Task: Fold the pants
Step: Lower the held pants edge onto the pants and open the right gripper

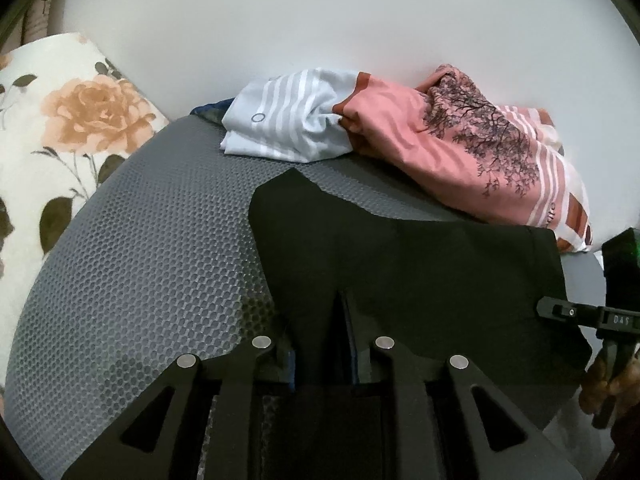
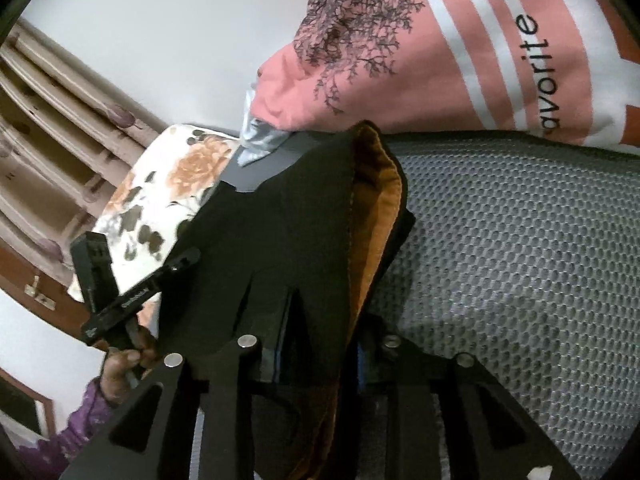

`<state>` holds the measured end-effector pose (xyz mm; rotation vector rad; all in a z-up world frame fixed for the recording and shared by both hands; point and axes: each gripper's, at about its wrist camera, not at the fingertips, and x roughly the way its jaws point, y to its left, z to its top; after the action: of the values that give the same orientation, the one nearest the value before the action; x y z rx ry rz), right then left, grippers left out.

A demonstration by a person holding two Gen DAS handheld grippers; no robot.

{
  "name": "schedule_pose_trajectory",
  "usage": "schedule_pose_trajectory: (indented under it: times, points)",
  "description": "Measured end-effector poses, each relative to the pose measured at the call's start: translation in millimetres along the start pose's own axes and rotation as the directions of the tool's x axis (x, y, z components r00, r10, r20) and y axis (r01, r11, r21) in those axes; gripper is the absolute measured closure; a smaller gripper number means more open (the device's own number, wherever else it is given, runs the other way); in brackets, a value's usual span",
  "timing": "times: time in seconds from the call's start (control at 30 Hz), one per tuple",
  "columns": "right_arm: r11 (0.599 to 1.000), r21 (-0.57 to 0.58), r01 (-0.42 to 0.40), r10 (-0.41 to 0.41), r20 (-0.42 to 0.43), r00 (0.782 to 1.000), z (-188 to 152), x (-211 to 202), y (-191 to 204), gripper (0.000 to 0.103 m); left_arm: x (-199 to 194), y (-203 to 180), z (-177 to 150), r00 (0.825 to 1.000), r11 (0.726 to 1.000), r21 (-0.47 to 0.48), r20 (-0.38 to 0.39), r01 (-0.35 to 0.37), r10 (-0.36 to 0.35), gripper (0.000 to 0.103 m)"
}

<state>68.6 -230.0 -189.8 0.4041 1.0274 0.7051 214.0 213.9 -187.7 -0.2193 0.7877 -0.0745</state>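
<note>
I hold my left gripper (image 1: 344, 320) tilted down over the grey honeycomb-mesh surface (image 1: 140, 240), its narrow jaws pinching the near edge of the black fabric pants (image 1: 400, 248), which lie spread flat across the mesh in front of me. My right gripper (image 2: 294, 312) comes in from the other side, also angled downward and rolled over, its jaws nipping a doubled-up fold of the same black cloth, where an orange-brown lining (image 2: 376, 200) shows along the raised edge. In the right wrist view my left hand (image 2: 124, 364) wraps the handle of its tool, a purple sleeve (image 2: 80, 420) behind it. Beyond the pants a pink shirt with white stripes and a black tree print (image 2: 460, 52) lies bunched against the white wall; its lettering reads "avorite". Beside it sits a pale grey striped garment (image 1: 288, 120), and a cream cushion with an orange rose print (image 1: 72, 120) lies off to the left.
</note>
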Motion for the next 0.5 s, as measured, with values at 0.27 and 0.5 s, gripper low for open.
schedule_pose_trajectory:
  times: [0.27, 0.5]
  points:
    - [0.993, -0.063, 0.100, -0.096, 0.062, 0.993, 15, 21, 4, 0.075, 4, 0, -8, 0.999, 0.999, 0.007, 0.021, -0.035, 0.035, 0.077]
    - [0.983, -0.091, 0.162, -0.151, 0.111, 0.982, 12, 22, 10, 0.069, 3, 3, -9, 0.999, 0.999, -0.010, 0.036, -0.040, 0.040, 0.072]
